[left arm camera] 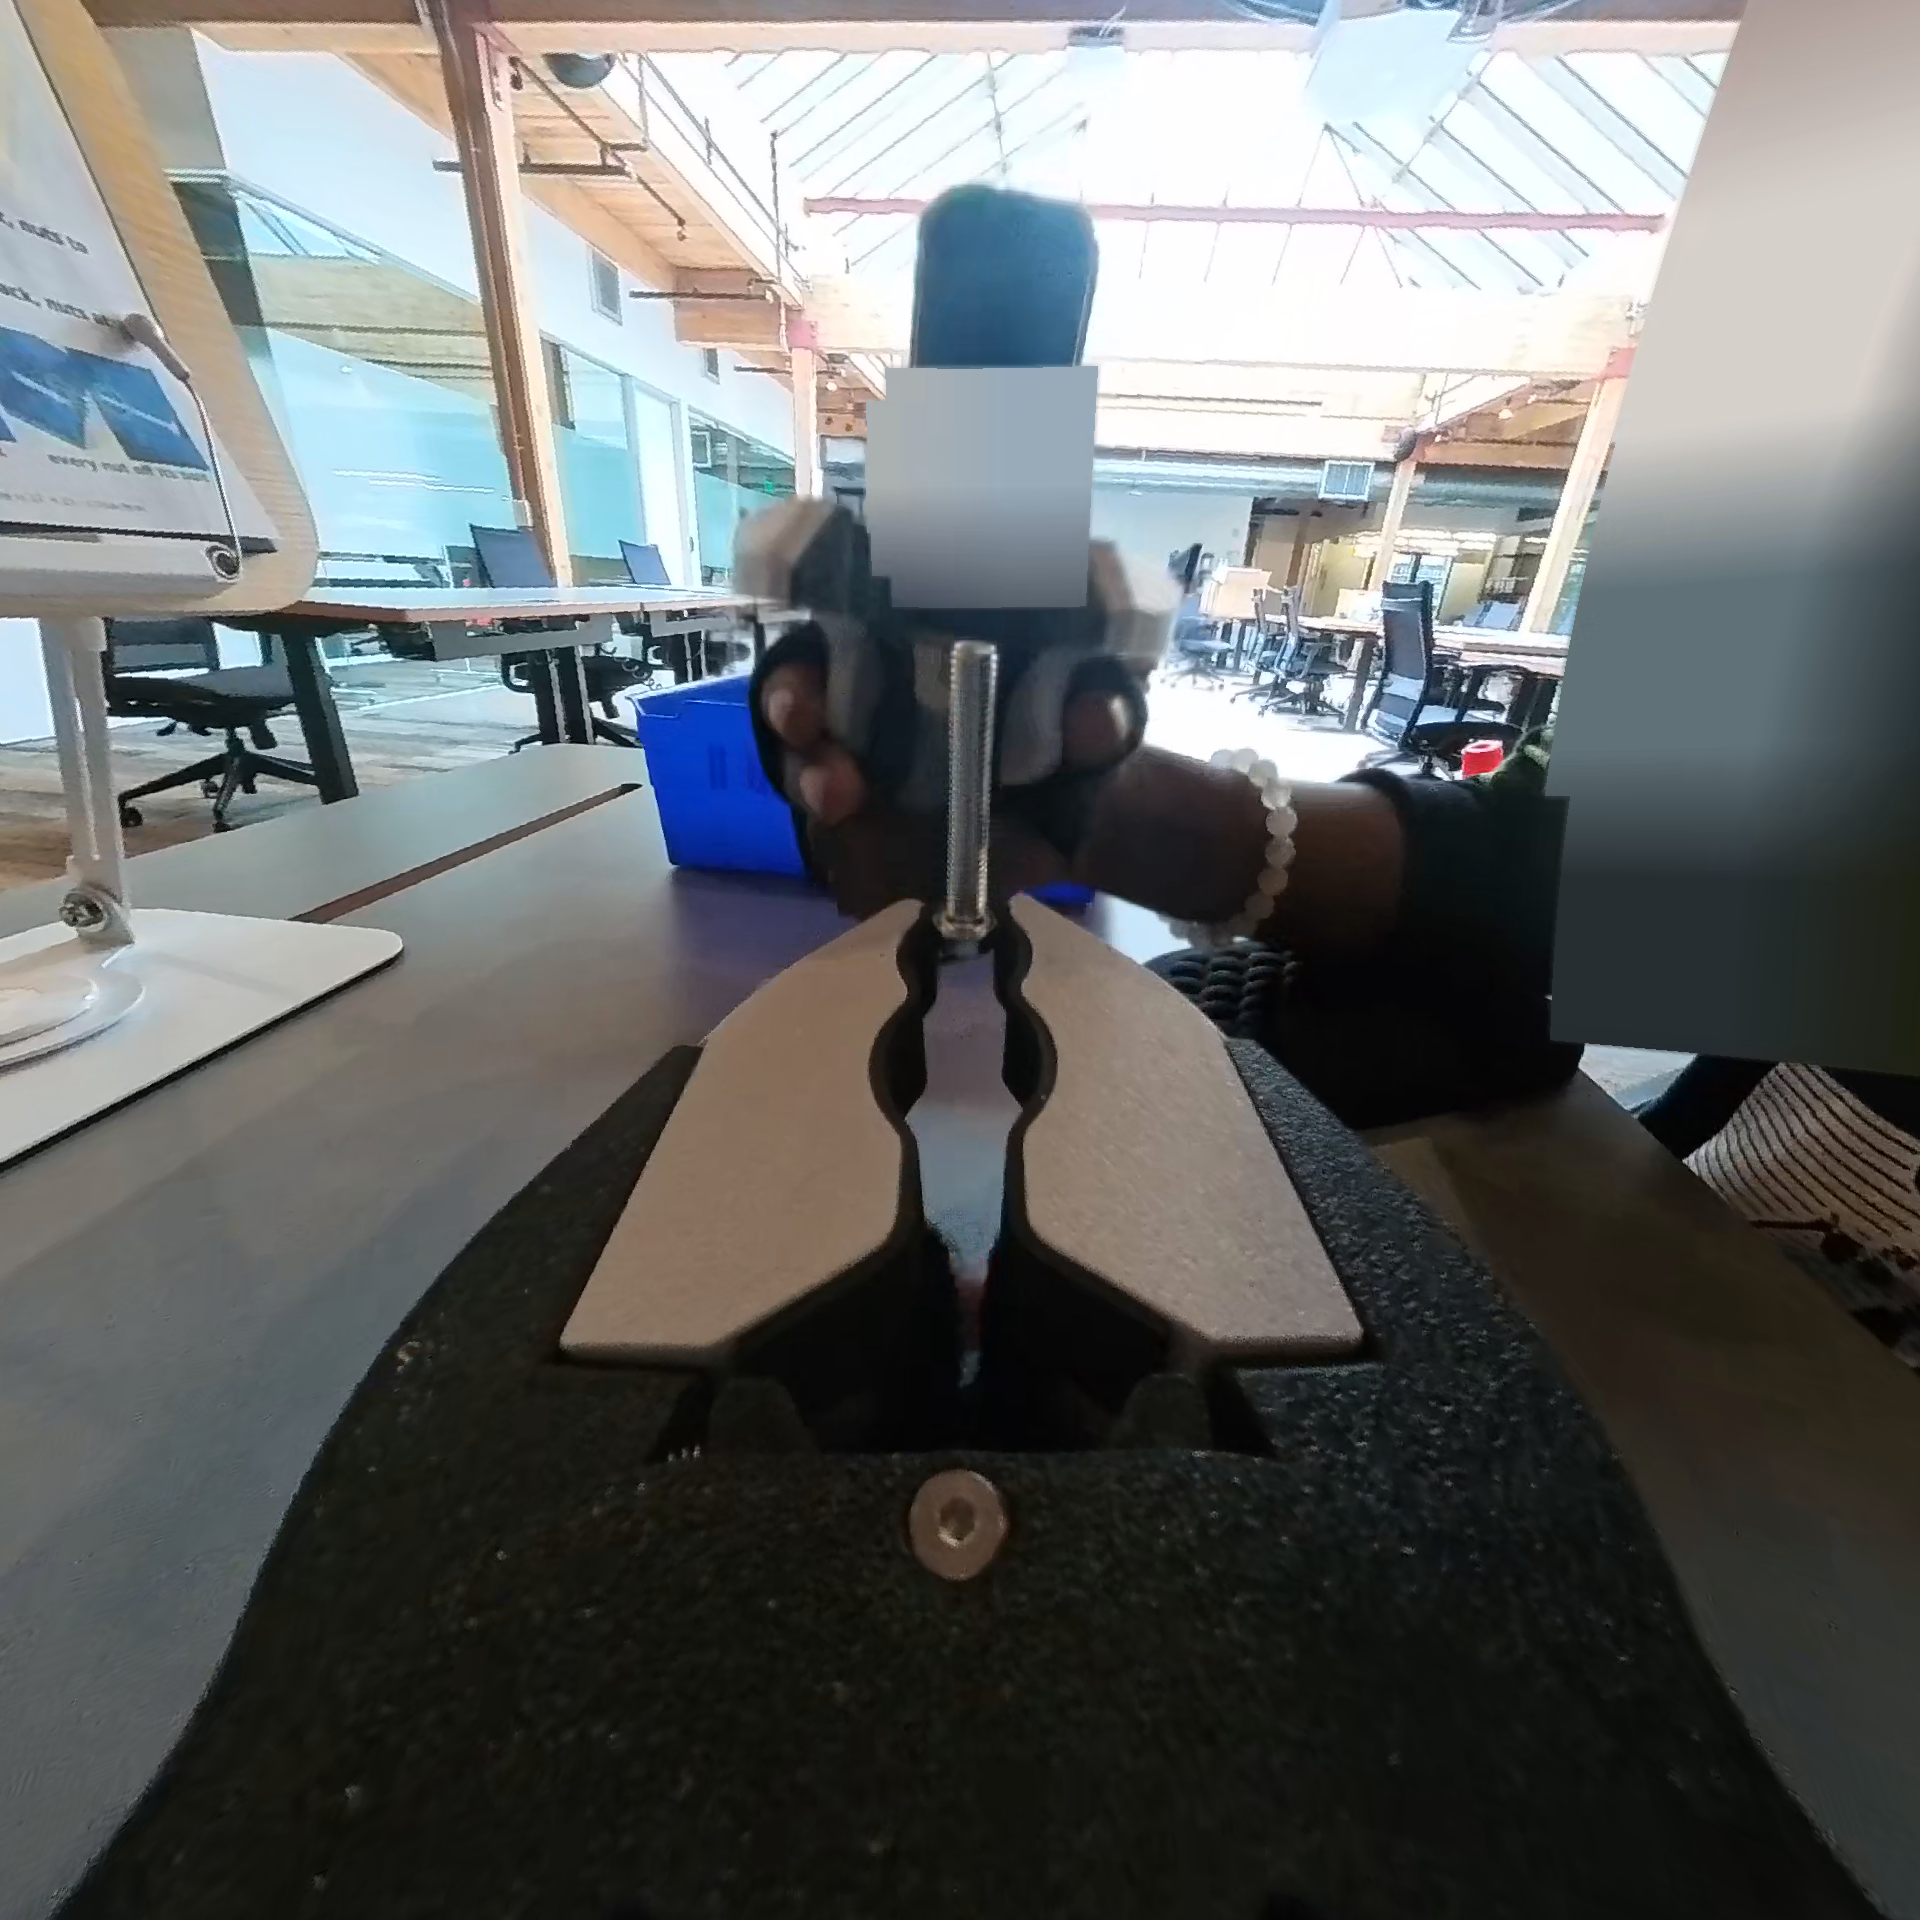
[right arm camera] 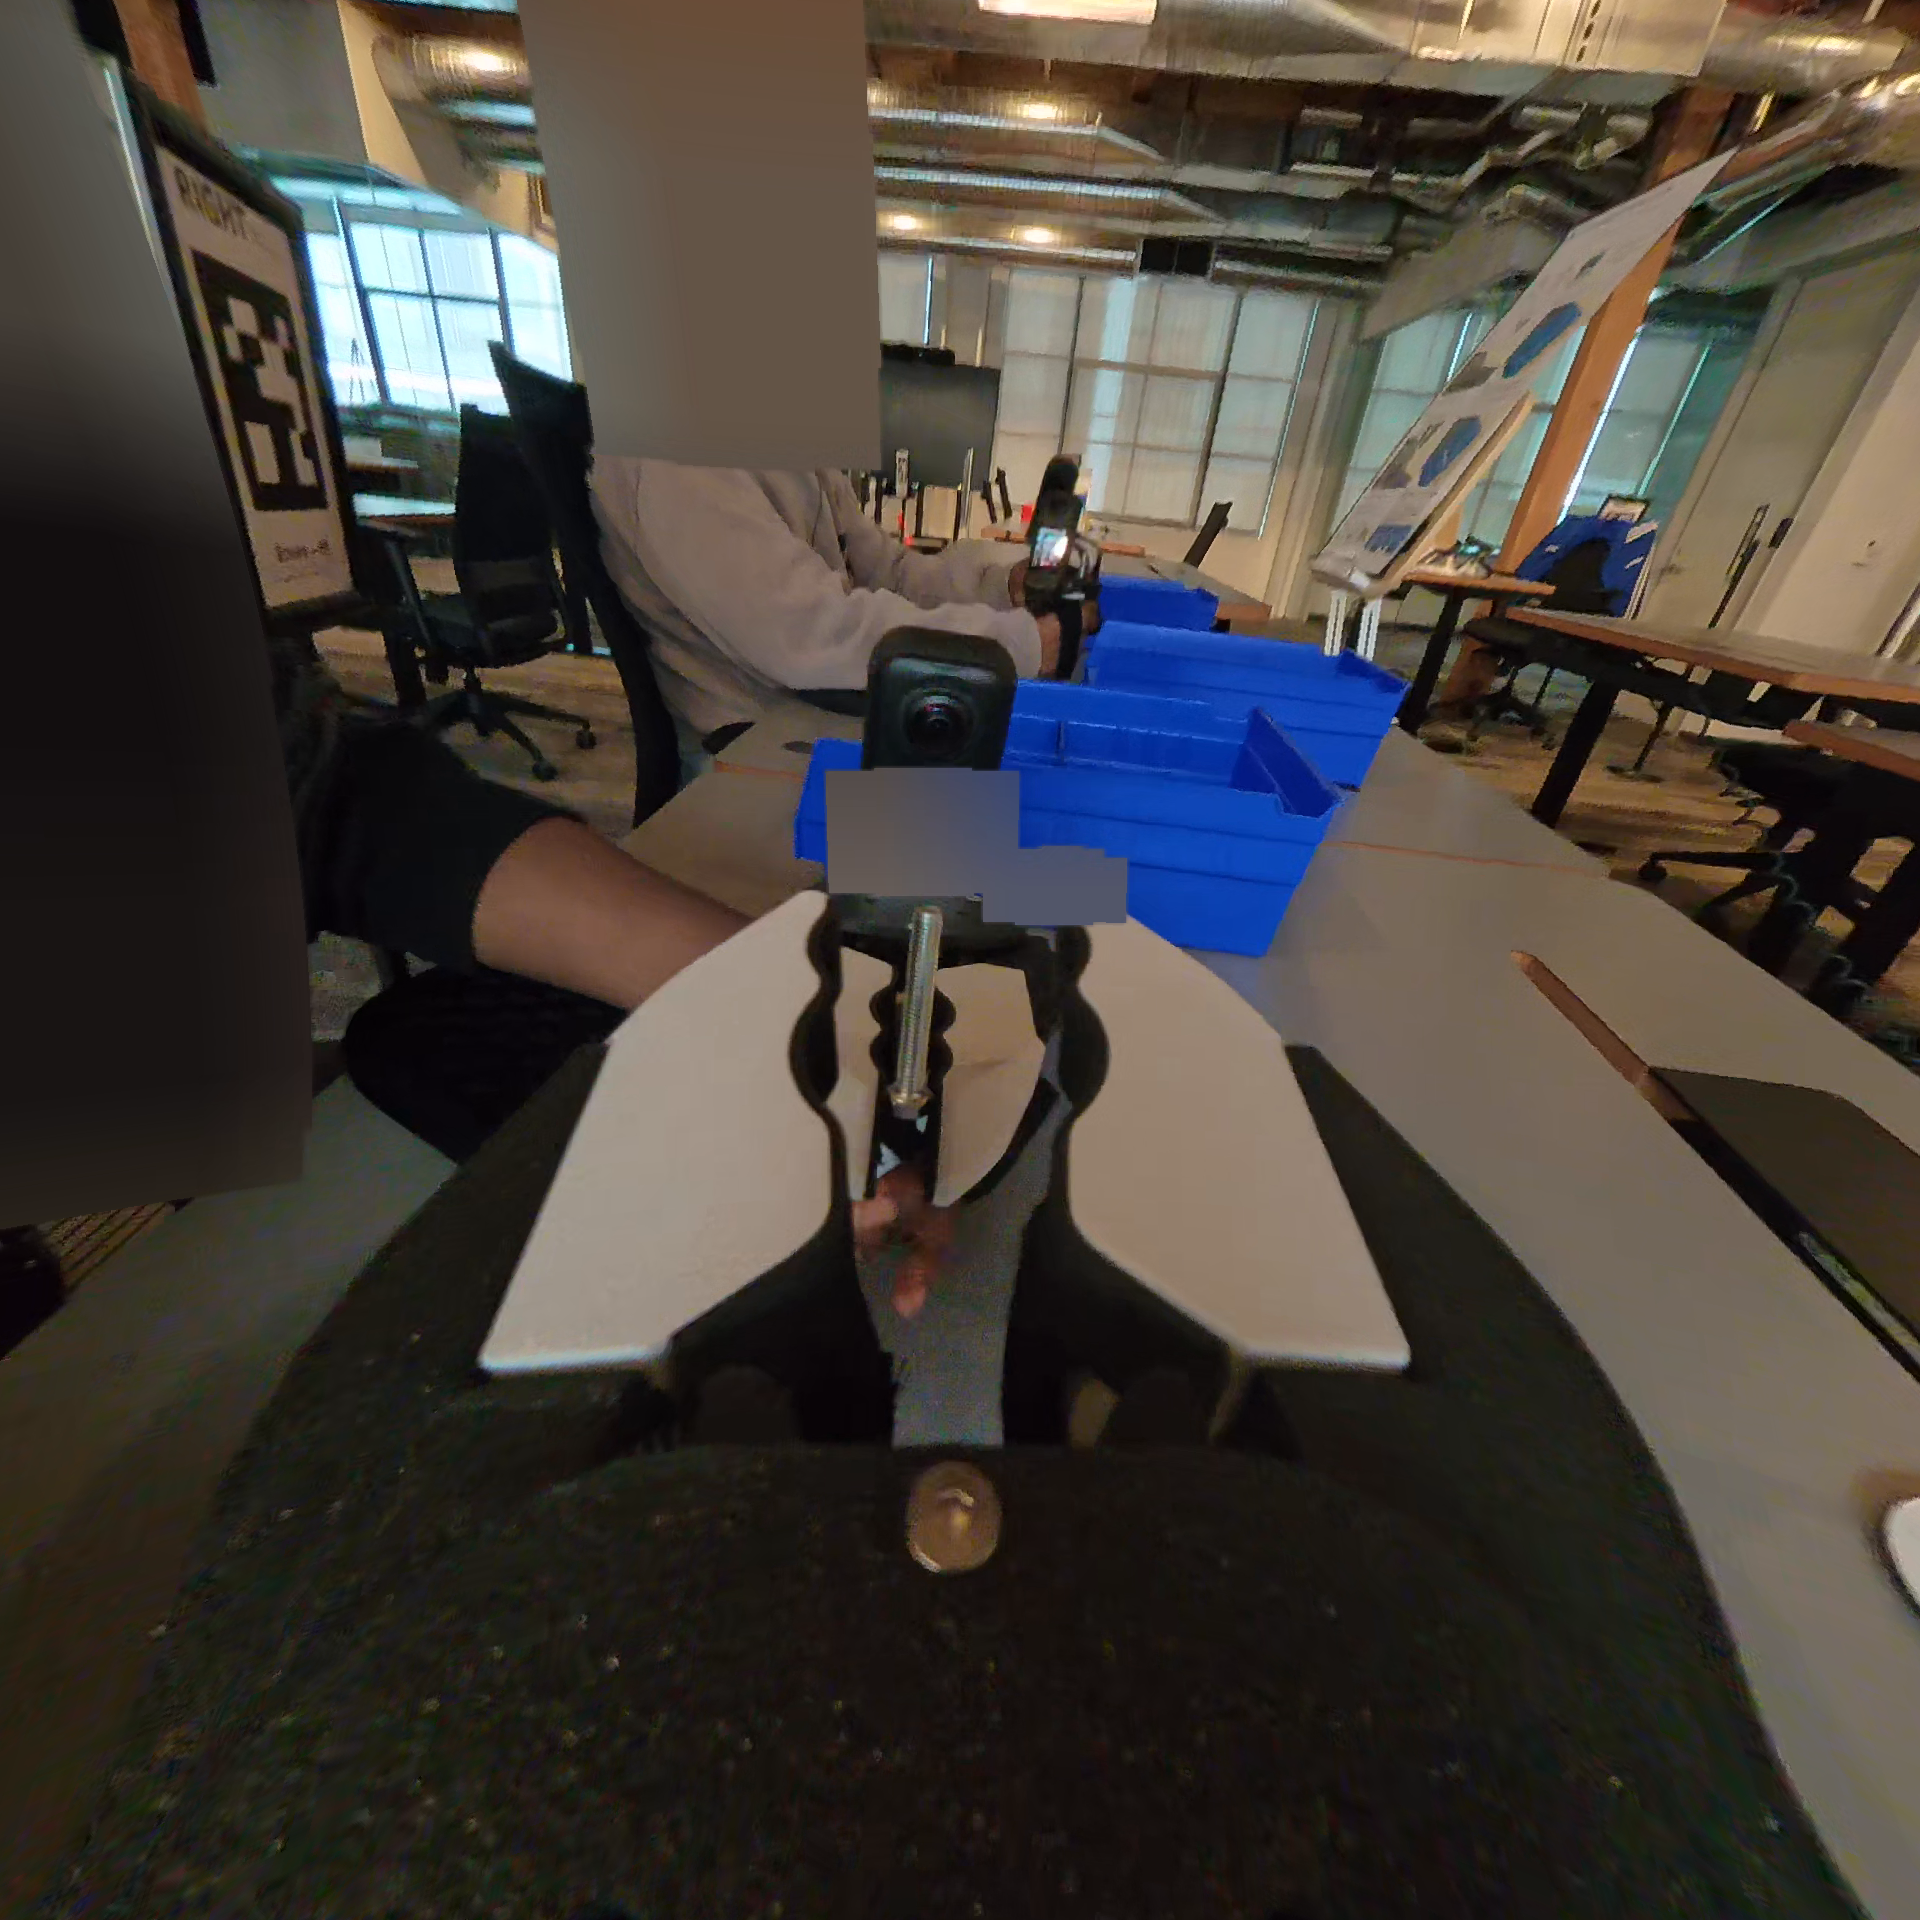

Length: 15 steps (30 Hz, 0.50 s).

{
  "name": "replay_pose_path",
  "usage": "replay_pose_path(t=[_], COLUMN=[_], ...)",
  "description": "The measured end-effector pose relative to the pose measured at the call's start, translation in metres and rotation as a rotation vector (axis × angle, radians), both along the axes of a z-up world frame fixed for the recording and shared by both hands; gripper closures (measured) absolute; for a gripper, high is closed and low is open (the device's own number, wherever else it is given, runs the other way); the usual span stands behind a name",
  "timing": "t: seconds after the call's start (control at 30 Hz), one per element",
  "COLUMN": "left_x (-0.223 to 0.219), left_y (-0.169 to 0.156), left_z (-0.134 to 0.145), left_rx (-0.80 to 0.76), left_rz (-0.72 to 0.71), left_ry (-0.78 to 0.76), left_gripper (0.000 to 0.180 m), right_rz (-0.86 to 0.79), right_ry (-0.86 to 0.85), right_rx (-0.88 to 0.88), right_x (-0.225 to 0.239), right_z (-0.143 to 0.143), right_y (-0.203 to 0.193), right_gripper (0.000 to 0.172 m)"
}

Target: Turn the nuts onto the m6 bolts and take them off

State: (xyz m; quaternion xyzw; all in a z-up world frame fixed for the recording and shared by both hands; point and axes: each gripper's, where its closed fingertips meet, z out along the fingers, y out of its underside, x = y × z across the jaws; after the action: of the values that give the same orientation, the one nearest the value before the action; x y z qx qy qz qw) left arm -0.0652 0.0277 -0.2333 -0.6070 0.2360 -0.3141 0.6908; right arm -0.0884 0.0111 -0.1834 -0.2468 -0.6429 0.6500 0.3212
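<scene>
The left gripper [left arm camera: 967, 935] pinched the bolt [left arm camera: 970, 779] by its head at frame centre, shank upright and bare — no nut seen; the right gripper [right arm camera: 940, 997] stood spread around it.

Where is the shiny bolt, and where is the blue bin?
bolt [left arm camera: 971, 769], left wrist view, middle of its threaded shaft.
blue bin [right arm camera: 1195, 831], right wrist view, its near side wall.
</scene>
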Motion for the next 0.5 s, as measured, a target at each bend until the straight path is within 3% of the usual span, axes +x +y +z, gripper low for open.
replay_pose_path(t=[0.3, 0.4, 0.5], left_x=[0.010, 0.014, 0.018], left_y=[-0.005, -0.008, -0.009], left_z=[-0.004, -0.005, -0.008], left_rx=[-0.020, -0.013, -0.018], left_rz=[-0.085, -0.102, -0.122], left_ry=[0.033, 0.055, 0.084], left_gripper=[0.171, 0.171, 0.171], right_rz=[-0.064, -0.048, 0.010], right_ry=[-0.103, -0.175, -0.111], right_rx=[0.353, 0.386, 0.289], right_x=[0.040, 0.048, 0.063], right_z=[0.015, 0.014, 0.044], right_y=[0.016, 0.015, 0.002], right_gripper=[0.114, 0.106, 0.102])
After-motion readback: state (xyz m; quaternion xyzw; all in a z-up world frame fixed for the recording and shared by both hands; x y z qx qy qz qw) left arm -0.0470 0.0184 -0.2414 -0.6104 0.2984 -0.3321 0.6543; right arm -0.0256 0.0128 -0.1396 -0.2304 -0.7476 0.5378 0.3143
